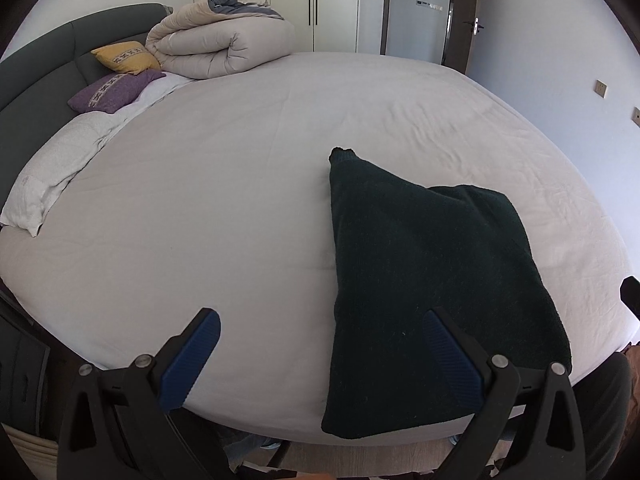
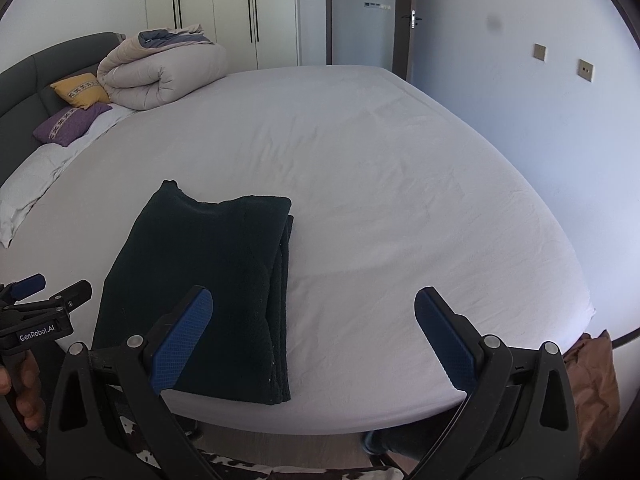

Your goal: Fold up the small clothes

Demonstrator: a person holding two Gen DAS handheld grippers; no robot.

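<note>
A dark green knit garment (image 2: pixel 200 288) lies folded near the front edge of the bed (image 2: pixel 380 184), several layers stacked along its right side and one narrow corner poking out at the far left like a stray cuff. Both tools hang above the near edge with nothing in them: the left gripper (image 1: pixel 320 344) has its jaws spread wide, one blue pad (image 1: pixel 452 356) over the garment and the other over bare sheet, while the right gripper (image 2: pixel 312 336) is just as wide, its left pad above the fold and its right pad well off to the side over the sheet. To my eye the fold is mostly made, and what is left is that protruding corner and perhaps one more halving. The trouble I would expect is at the stacked edge: a pinch there could catch only the top layer and peel the pile apart, since thick knit slides on itself. The near end of the garment also sits right at the mattress edge, so a tug toward the person could drag it off onto the floor. The sheet is loose and wrinkled, and a low grab could pick it up with the cloth. The rolled beige duvet (image 2: pixel 160 72) and the pillows by the headboard are well apart and no hindrance.
</note>
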